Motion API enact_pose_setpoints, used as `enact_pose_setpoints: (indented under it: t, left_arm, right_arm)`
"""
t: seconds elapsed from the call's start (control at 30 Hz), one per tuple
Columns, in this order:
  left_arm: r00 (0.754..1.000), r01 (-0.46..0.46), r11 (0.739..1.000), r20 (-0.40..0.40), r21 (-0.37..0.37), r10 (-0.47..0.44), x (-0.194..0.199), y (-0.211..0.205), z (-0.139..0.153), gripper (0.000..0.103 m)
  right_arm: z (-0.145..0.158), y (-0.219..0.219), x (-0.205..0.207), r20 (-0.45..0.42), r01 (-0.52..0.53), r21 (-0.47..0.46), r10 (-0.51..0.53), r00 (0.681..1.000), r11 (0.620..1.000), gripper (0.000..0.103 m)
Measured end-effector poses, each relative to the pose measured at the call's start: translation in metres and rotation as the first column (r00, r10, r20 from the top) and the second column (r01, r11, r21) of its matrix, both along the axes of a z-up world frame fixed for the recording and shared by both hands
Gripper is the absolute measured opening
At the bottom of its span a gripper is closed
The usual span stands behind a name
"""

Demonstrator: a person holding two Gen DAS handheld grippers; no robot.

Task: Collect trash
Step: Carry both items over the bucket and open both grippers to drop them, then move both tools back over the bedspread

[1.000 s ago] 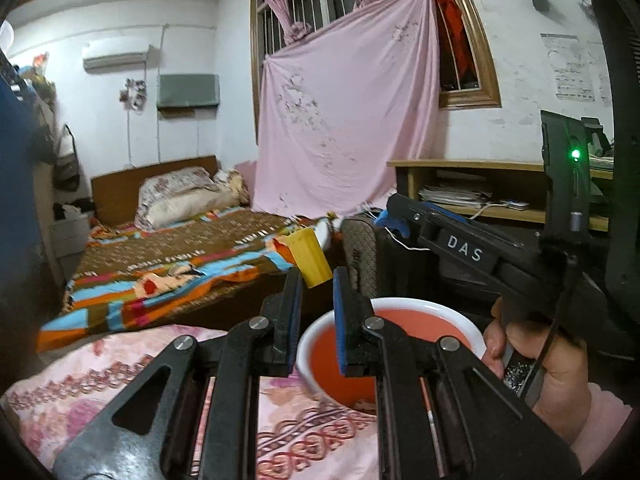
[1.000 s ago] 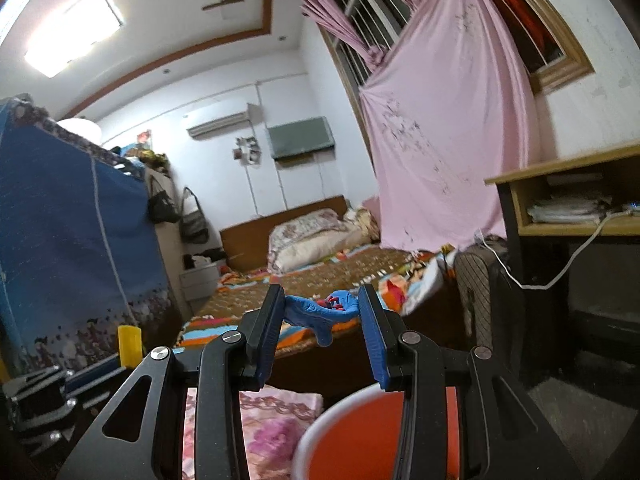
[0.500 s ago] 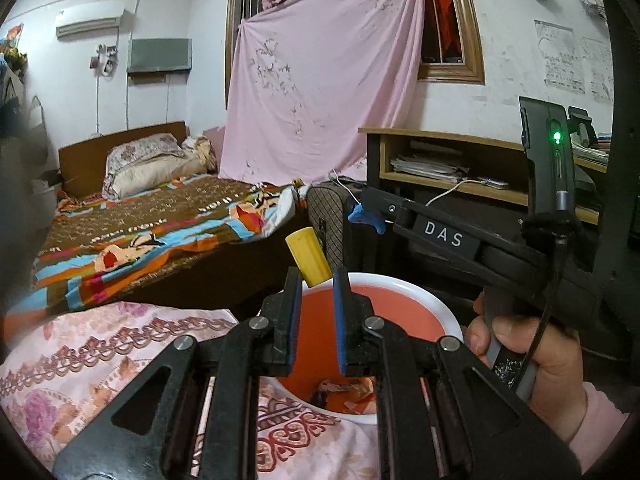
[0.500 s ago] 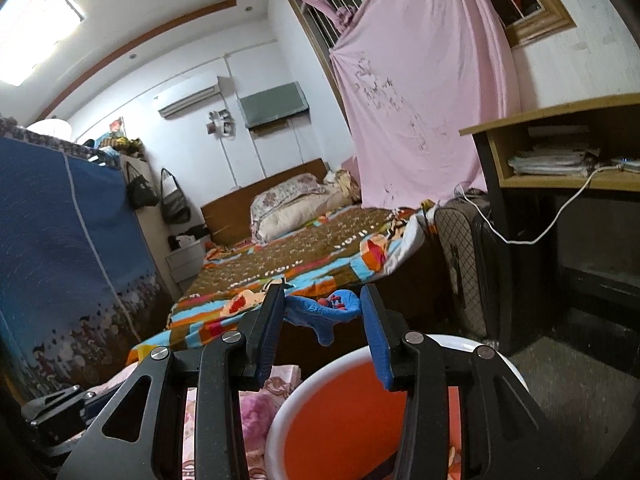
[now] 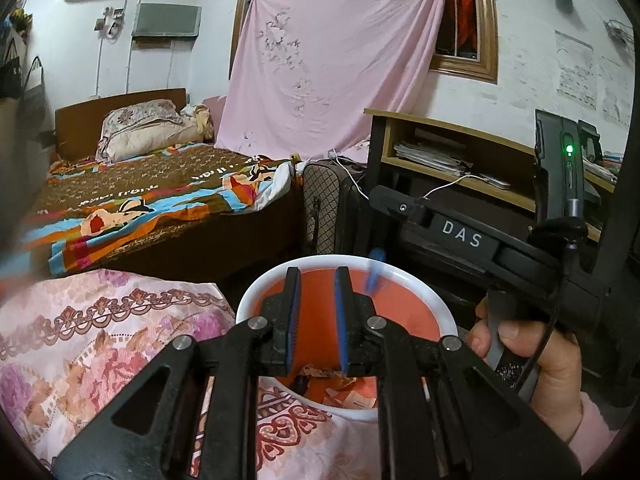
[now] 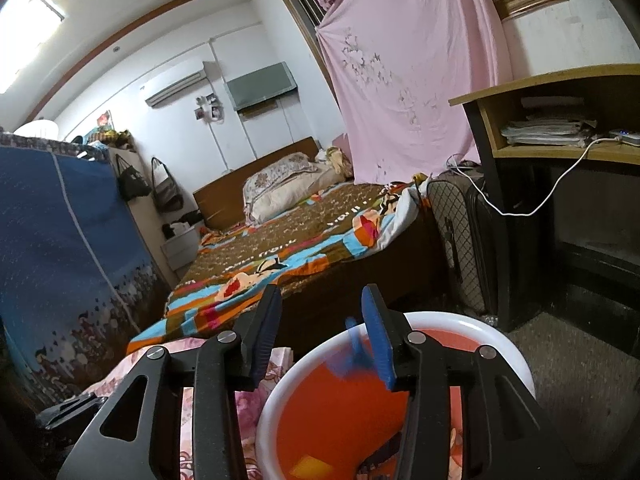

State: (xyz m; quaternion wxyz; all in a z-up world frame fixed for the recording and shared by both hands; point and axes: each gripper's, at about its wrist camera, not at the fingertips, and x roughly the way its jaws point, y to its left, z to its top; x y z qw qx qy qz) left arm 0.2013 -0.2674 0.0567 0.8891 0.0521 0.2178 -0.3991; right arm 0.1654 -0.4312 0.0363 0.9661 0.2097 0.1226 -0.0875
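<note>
At the bottom of the frame the right tongs [image 6: 320, 324] are opening, their blue pads apart above a white bin [image 6: 516, 364] with an orange inside. A blurred blue scrap [image 6: 352, 350] sits just left of the right-hand pad, over the bin's mouth, and bits of trash [image 6: 306, 468] lie at the bin's bottom. A bed [image 6: 304, 248] fills mid-frame, with a pink floral cloth [image 6: 156, 364] at lower left.

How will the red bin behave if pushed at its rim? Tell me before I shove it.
The red bin is probably light: it looks like thin plastic and holds only a few paper scraps. Being deep and nearly empty, it may tip under a rim push. Pushed low, it would likelier slide.
</note>
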Motion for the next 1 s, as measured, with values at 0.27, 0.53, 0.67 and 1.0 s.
enact_pose_setpoints:
  t: [0.27,0.53,0.67,1.0]
  left_arm:
    - [0.999,-0.041,0.999,0.000,-0.018,0.041,0.002,0.012,0.001,0.006]
    - [0.997,-0.080,0.996,-0.006,-0.034,0.079,0.006,0.023,0.002,0.014]
    - [0.995,-0.100,0.994,-0.009,-0.041,0.099,0.008,0.029,0.002,0.023]
    - [0.974,-0.226,0.971,-0.031,-0.078,0.225,0.014,0.055,0.003,0.060]
  right_arm:
    - [0.000,0.004,0.002,-0.011,0.000,-0.011,0.000,1.000,1.000,0.049]
    - [0.000,0.004,0.002,-0.011,0.001,-0.016,-0.001,1.000,1.000,0.053]
    - [0.000,0.004,0.003,-0.010,0.000,-0.021,0.000,1.000,1.000,0.058]
    - [0.003,0.009,0.004,0.008,0.009,-0.058,-0.008,1.000,0.998,0.081]
